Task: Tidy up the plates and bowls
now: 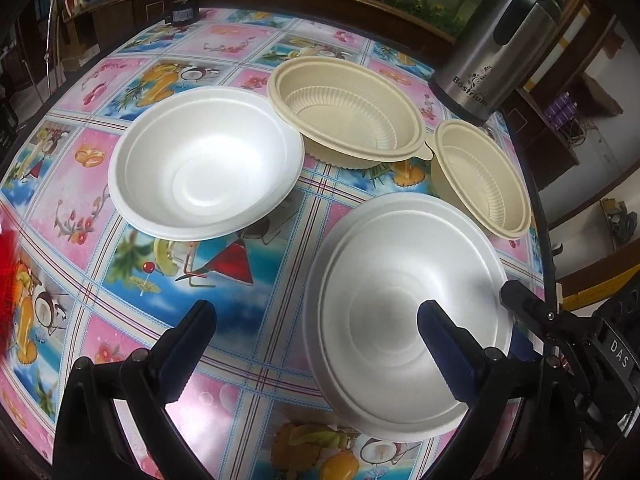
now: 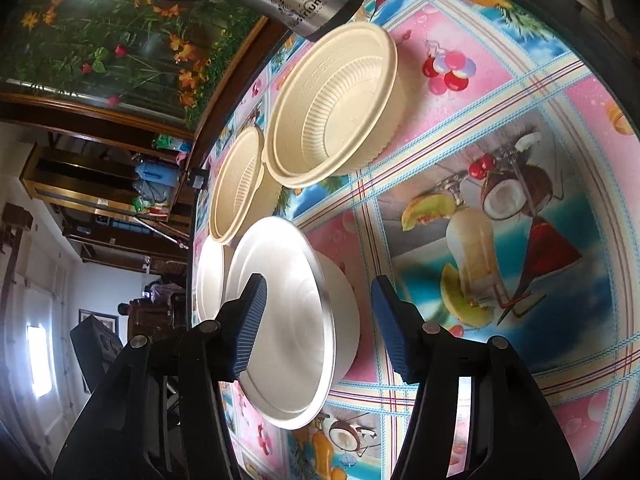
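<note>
Straddling the near white bowl's (image 2: 296, 320) rim, my right claw (image 2: 318, 328) gapes unclamped; left claw (image 1: 316, 344) open; four bowls unstacked.

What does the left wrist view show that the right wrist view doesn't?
Left wrist only: the left gripper, open, one finger over the near white bowl; the far white bowl seen whole, empty; something red at the frame's left edge.

Right wrist only: the right gripper straddling the near white bowl's rim, pads not pressing.

Both: two white bowls, two beige bowls, steel kettle, fruit-print tablecloth.
</note>
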`<state>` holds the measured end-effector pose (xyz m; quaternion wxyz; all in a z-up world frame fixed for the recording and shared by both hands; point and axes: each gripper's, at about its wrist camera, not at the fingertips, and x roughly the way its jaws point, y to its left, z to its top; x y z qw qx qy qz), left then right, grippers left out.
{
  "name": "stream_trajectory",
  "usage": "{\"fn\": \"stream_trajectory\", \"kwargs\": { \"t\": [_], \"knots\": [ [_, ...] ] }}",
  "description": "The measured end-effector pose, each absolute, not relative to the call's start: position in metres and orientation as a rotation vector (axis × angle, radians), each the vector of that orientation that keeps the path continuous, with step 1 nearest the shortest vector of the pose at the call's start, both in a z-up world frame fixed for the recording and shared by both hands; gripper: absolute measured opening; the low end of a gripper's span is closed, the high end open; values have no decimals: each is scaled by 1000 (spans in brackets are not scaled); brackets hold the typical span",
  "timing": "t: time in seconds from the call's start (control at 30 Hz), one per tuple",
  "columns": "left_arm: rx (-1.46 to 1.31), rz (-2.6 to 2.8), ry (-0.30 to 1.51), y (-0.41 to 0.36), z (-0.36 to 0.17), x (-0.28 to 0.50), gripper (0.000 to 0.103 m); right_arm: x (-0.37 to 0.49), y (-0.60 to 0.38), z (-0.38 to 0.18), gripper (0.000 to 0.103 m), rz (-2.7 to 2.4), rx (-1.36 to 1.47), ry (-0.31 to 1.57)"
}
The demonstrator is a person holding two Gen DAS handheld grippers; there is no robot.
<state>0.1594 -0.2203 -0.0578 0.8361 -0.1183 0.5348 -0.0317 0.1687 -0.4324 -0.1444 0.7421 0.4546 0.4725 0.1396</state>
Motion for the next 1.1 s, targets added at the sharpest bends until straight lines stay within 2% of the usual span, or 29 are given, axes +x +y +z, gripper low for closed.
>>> {"fn": "stream_trajectory", "kwargs": {
  "t": [0.1,0.13,0.23,0.27,0.37,0.43,0.5,0.57,0.8,1.1],
  "knots": [
    [-261,-81,1133,-220,-59,160,97,169,-428,-144,48,308,978,1040],
    [-260,-84,1132,-220,-59,160,96,169,-427,-143,43,311,968,1041],
    [-255,-83,1123,-220,-60,160,91,169,-423,-141,39,295,955,1032],
    [-254,-82,1121,-219,-60,161,88,169,-422,-141,32,290,948,1034],
    [-250,-89,1126,-220,-64,162,72,169,-422,-142,27,276,945,1030],
    [-251,-92,1138,-220,-68,163,64,170,-422,-141,20,271,933,1025],
    [-249,-94,1144,-220,-70,164,48,170,-421,-141,20,268,922,1023],
    [-242,-94,1141,-219,-71,164,37,171,-419,-141,14,267,903,1024],
    [-235,-125,1143,-216,-73,165,10,173,-411,-142,14,255,858,1036],
    [-207,-165,1132,-211,-72,163,9,176,-409,-151,14,267,880,1051]
  ]
}}
